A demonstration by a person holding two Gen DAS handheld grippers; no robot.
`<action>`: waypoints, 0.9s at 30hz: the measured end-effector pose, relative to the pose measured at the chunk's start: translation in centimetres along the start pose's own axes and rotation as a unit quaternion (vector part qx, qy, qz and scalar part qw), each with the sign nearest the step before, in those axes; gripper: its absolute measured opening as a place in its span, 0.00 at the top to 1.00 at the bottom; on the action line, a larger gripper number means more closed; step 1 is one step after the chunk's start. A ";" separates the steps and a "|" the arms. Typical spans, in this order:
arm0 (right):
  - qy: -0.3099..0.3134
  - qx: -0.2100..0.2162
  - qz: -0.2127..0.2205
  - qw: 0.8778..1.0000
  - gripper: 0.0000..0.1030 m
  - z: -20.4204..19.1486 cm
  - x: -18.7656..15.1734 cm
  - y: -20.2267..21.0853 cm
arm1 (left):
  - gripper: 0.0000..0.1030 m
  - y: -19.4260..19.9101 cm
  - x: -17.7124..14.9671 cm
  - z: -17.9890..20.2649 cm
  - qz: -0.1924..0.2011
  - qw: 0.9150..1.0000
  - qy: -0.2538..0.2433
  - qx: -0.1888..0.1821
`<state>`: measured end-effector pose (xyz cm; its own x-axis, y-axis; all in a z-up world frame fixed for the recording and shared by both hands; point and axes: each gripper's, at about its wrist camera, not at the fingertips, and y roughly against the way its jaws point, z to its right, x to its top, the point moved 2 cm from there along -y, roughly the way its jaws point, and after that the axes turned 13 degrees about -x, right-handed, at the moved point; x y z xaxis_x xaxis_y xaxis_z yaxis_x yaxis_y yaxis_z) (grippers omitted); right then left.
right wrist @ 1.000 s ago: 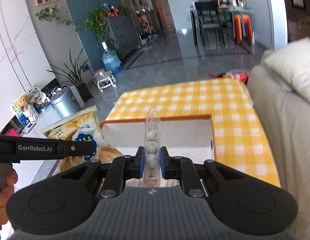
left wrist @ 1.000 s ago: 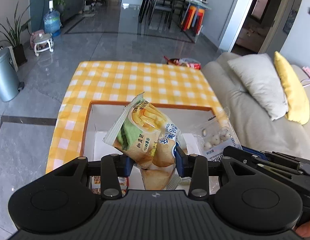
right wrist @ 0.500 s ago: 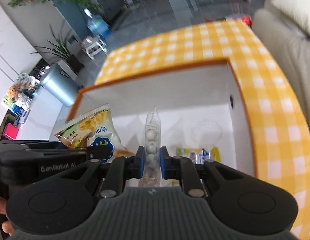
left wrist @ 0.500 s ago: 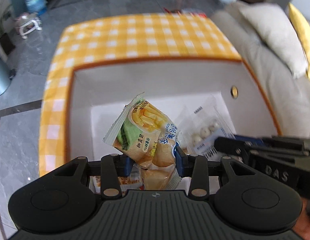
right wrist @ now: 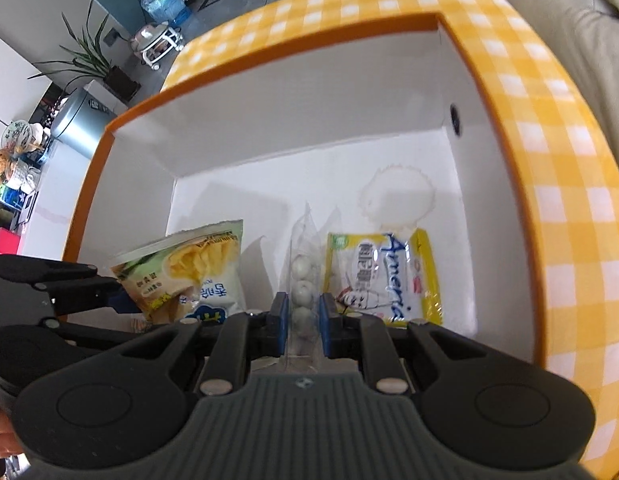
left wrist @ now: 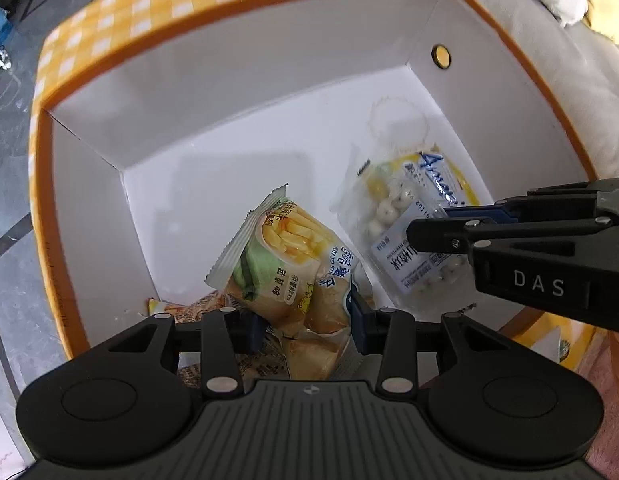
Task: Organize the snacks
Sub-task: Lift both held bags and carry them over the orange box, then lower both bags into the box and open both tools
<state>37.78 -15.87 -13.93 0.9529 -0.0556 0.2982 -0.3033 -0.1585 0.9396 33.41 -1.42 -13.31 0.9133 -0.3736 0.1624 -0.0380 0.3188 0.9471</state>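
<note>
A white box with an orange rim point(left wrist: 229, 92) point(right wrist: 269, 60) stands on a yellow checked cloth. My left gripper point(left wrist: 307, 324) is shut on a green and yellow potato-stick bag point(left wrist: 285, 256), which hangs low inside the box. That bag point(right wrist: 189, 272) and the left gripper point(right wrist: 117, 300) also show in the right wrist view. My right gripper point(right wrist: 302, 316) is shut on a clear bag of white balls point(right wrist: 303, 276), also down in the box. The left wrist view shows this ball bag point(left wrist: 393, 216) in the right gripper point(left wrist: 449, 232), just right of the potato-stick bag.
A yellow packet point(right wrist: 389, 276) point(left wrist: 461, 184) and a round clear wrapper point(right wrist: 397, 196) lie on the box floor at the right. More snack packets point(left wrist: 197, 308) lie under my left gripper. A grey sofa point(left wrist: 529, 40) runs along the right. A bin point(right wrist: 81, 120) stands beyond the table.
Both grippers have come down from above the box into it, each still holding its bag. Both views have tipped downward, so the room has dropped out of the left wrist view.
</note>
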 end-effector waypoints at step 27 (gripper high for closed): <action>0.046 -0.071 -0.008 0.996 0.43 -1.0 0.4 0.7 | 0.23 3.6 -0.9 -0.5 0.040 0.999 0.020 0.021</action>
<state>37.97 -15.04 -13.01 0.9561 0.0379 0.2907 -0.2903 -0.0168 0.9568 32.65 0.50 -10.24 0.9222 -0.3128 0.2275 -0.1275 0.3096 0.9423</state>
